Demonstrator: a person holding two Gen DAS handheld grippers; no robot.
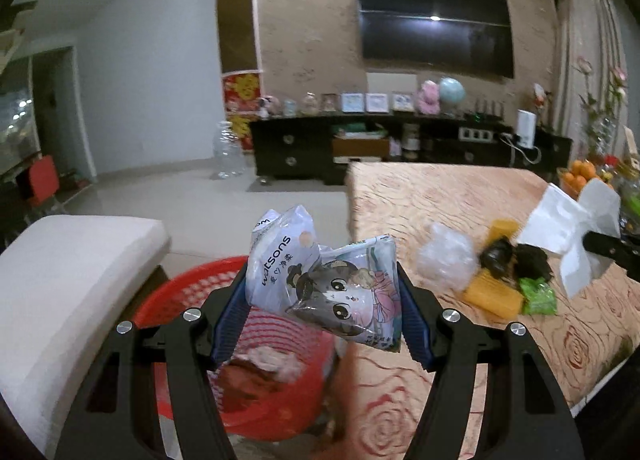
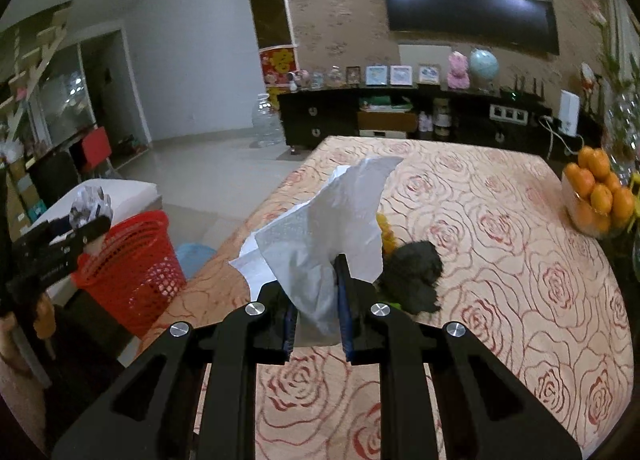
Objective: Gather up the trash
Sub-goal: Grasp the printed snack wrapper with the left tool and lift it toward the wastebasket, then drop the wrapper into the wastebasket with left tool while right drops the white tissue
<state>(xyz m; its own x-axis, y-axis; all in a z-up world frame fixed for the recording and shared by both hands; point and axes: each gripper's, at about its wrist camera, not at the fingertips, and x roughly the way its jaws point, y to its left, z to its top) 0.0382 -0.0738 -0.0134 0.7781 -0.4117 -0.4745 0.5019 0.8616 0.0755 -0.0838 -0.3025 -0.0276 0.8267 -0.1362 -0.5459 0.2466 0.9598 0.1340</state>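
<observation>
My left gripper (image 1: 320,284) is shut on crumpled plastic wrappers (image 1: 320,284), a Watsons tissue pack and a cartoon-printed bag, held above the red mesh basket (image 1: 192,292) beside the table. My right gripper (image 2: 316,280) is shut on a white tissue (image 2: 320,220) and holds it above the table; it also shows in the left wrist view (image 1: 568,228). On the rose-patterned tablecloth (image 2: 500,260) lie a black crumpled lump (image 2: 416,272), yellow wrappers (image 1: 494,296), a green wrapper (image 1: 540,296) and a clear plastic bag (image 1: 448,256). The basket also shows in the right wrist view (image 2: 132,260).
A white cushioned seat (image 1: 60,280) stands left of the basket. A bowl of oranges (image 2: 596,196) sits at the table's right edge. A dark TV cabinet (image 1: 360,148) and a large water bottle (image 1: 228,152) stand at the far wall across tiled floor.
</observation>
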